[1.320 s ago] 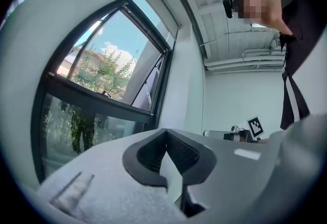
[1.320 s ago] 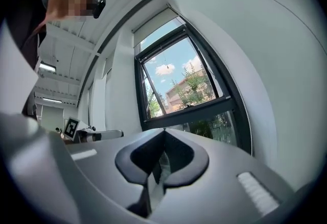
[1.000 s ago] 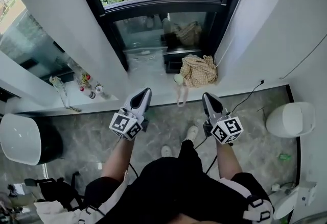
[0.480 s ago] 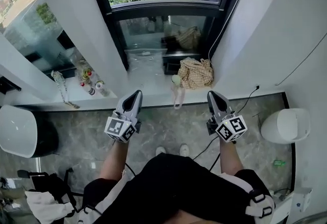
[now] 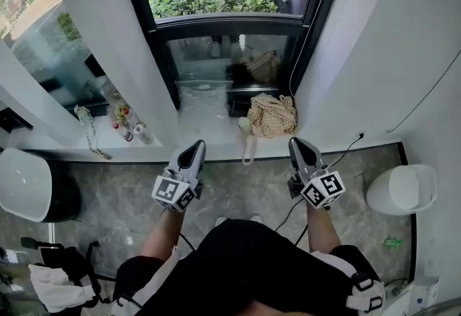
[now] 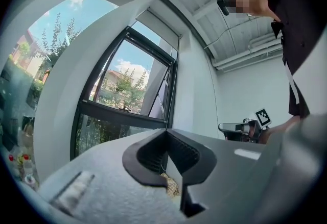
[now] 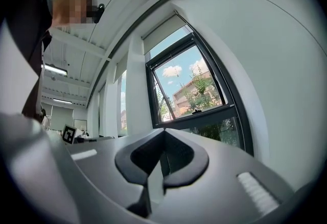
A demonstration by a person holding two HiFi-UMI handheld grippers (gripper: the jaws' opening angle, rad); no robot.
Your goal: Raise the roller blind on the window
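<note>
**A:** What could go wrong from here?

**B:** The left tongs [image 5: 193, 151] and the right tongs [image 5: 297, 147] are both clenched on nothing. They are held about level over the floor, short of the sill [image 5: 205, 120]. A thin cord [image 5: 292, 77] runs down the right side of the window frame (I take it for the blind's pull), well apart from either pair. Clenched tongs would only nudge it aside, so they'd have to part first. It is slim, so a grab could close on air. Pulling the wrong strand would likely lower the blind. The checked cloth [image 5: 272, 114] lies on the sill just below the cord's end and could snag.

**A:** And the roller blind itself?

**B:** The roller blind [image 7: 164, 31] is a pale, flat band at the very top of the window [image 7: 191, 90], covering only the upper strip. The glass below is bare, with trees and sky showing through. By my reckoning, little is left to raise.
</note>
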